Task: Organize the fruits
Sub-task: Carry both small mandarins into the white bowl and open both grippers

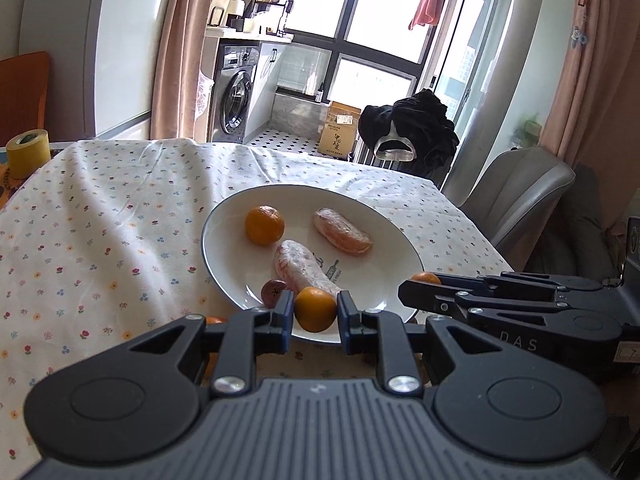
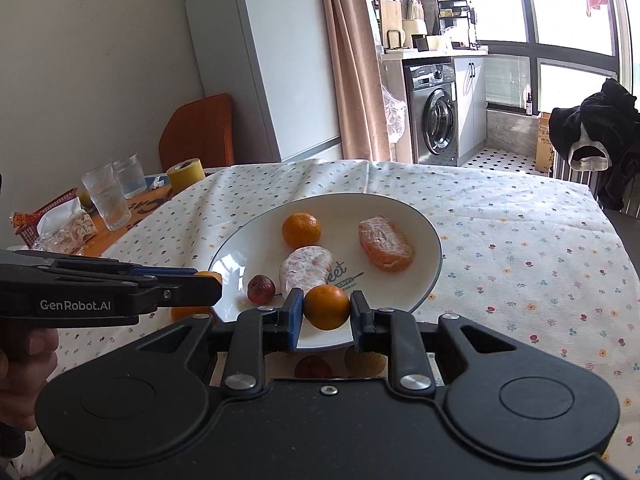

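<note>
While each gripper, left (image 1: 315, 309) and right (image 2: 327, 307), pinches a small orange (image 1: 315, 309) (image 2: 327, 307) at its widest over the near rim of the plate (image 1: 224, 216), the light, soft-skinned fruit looks easily bruised and prone to roll.

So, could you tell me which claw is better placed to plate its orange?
Probably the right claw: its orange hangs over bare plate; the left claw's side holds a date.

Bright windows (image 1: 376, 4), pink curtains (image 1: 180, 48), washing machine (image 2: 434, 114), checkered floor (image 1: 288, 138), white cabinet (image 2: 260, 60)
</note>
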